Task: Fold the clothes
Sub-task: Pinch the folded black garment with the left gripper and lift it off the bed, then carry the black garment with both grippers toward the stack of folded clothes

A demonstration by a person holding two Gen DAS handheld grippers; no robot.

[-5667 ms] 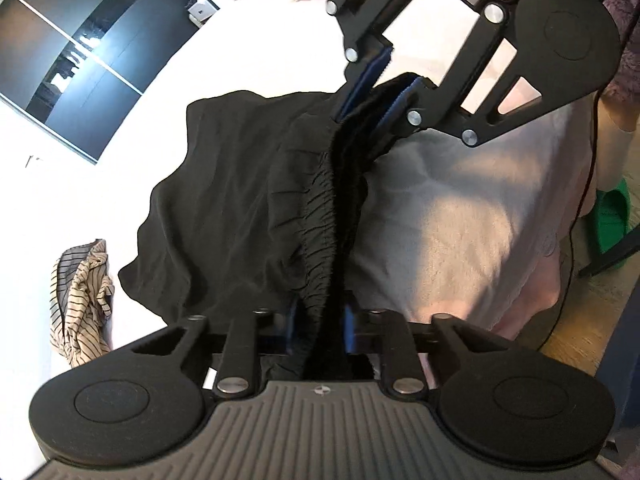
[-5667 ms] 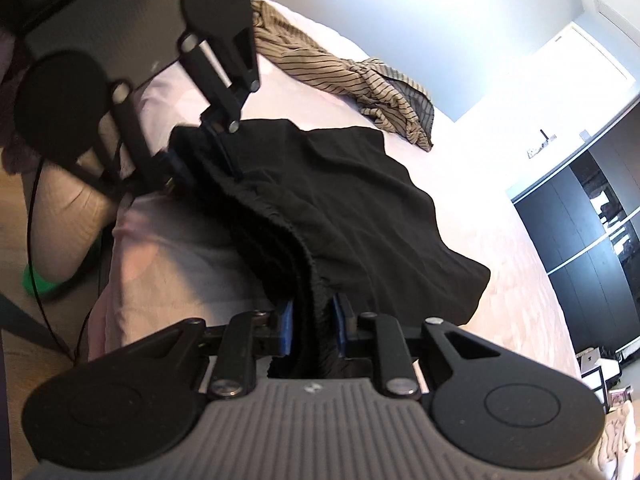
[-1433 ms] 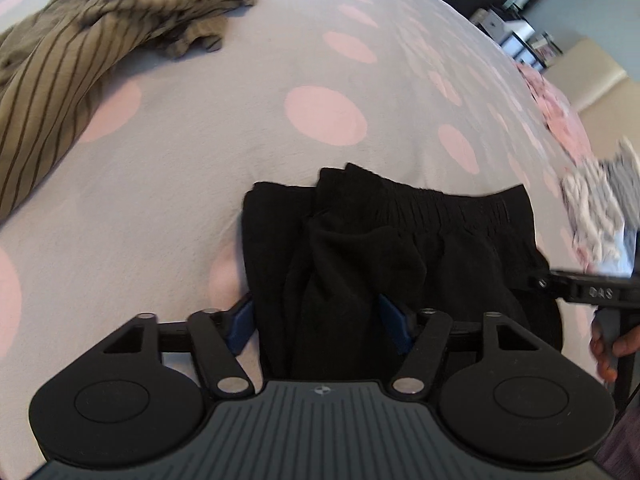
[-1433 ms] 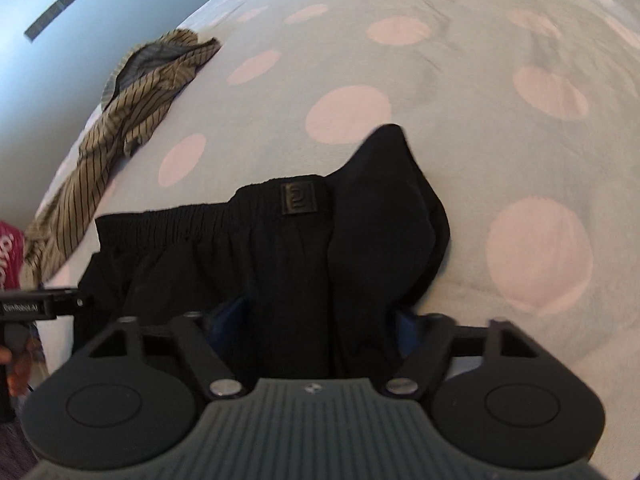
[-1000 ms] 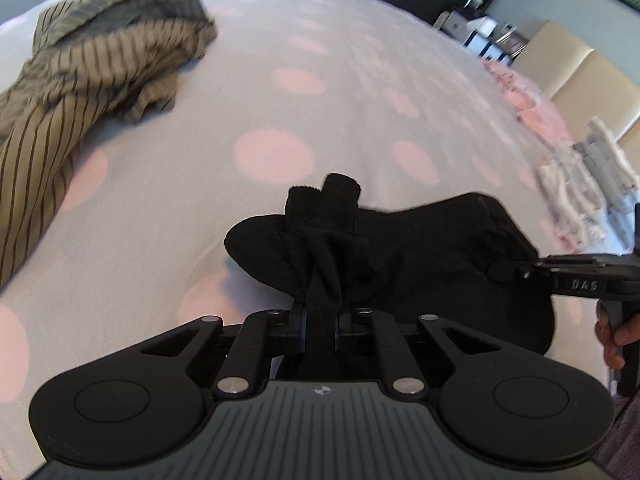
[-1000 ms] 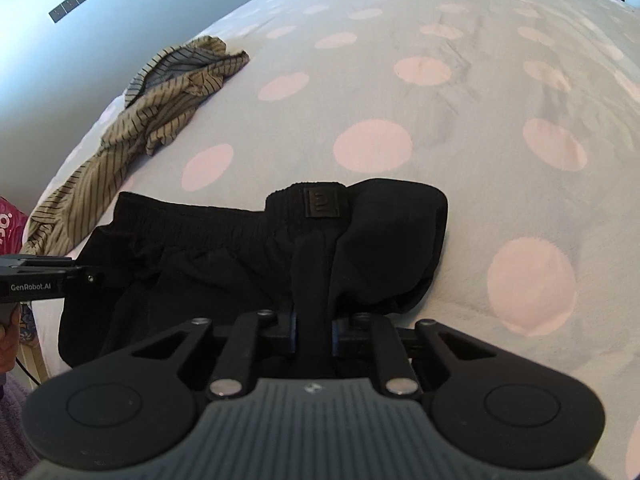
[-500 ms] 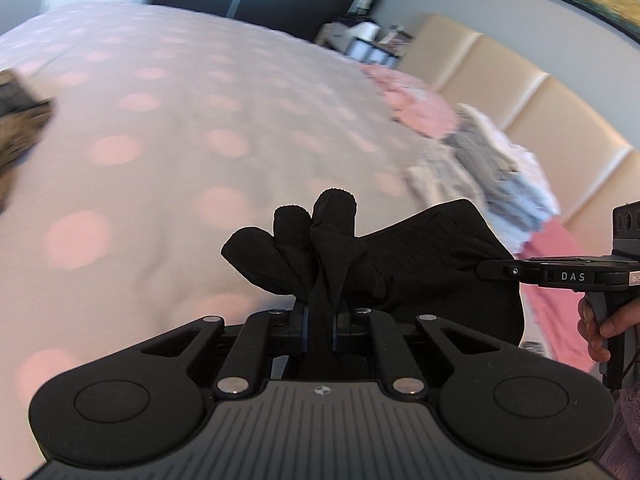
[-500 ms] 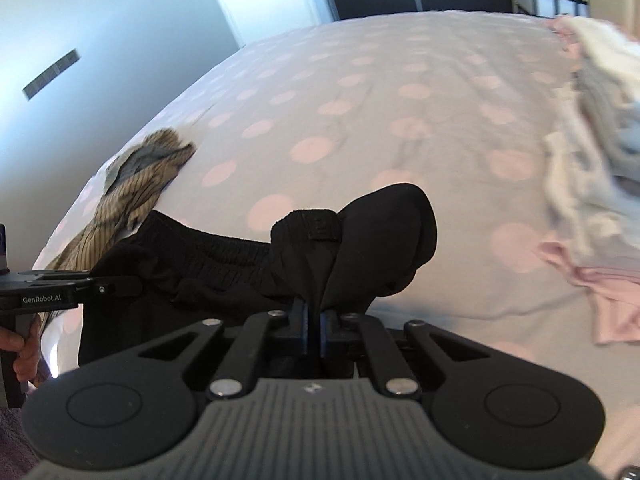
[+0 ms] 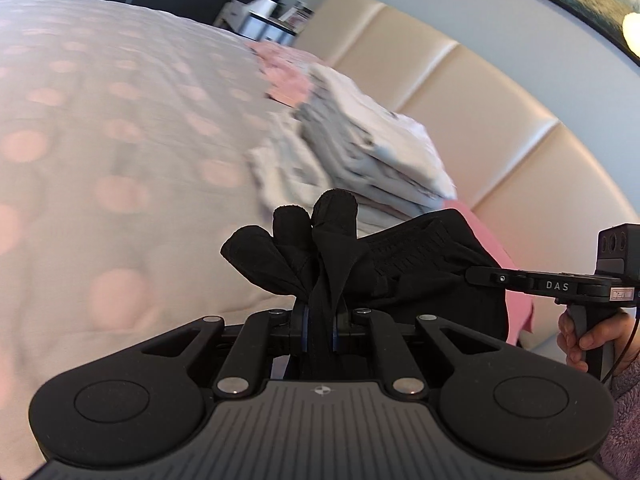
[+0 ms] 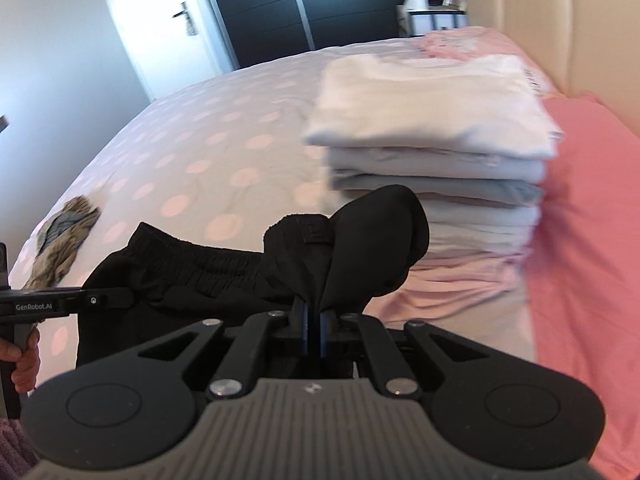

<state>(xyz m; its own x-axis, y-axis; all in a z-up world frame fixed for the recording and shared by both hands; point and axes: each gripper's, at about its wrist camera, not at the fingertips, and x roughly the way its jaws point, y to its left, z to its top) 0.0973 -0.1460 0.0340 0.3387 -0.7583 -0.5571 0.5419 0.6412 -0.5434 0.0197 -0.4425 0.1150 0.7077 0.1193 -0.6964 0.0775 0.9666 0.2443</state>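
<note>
Bedroom with a cream padded headboard [image 9: 460, 92] and a wide bed under a pale cover with pink dots [image 10: 192, 140]. Folded black shorts with an elastic waistband [image 10: 208, 272] hang clear of the bed between the two tools, just in front of a tall stack of folded white and grey garments [image 10: 432, 152]. Left tongs [image 9: 320, 322] are clamped on one bunched end, right tongs [image 10: 314, 330] on the other. A crumpled striped beige garment [image 10: 64, 244] lies well apart. Risk, as I judge it: the sagging middle could unfold, or an uneven release could topple the leaning stack.
</note>
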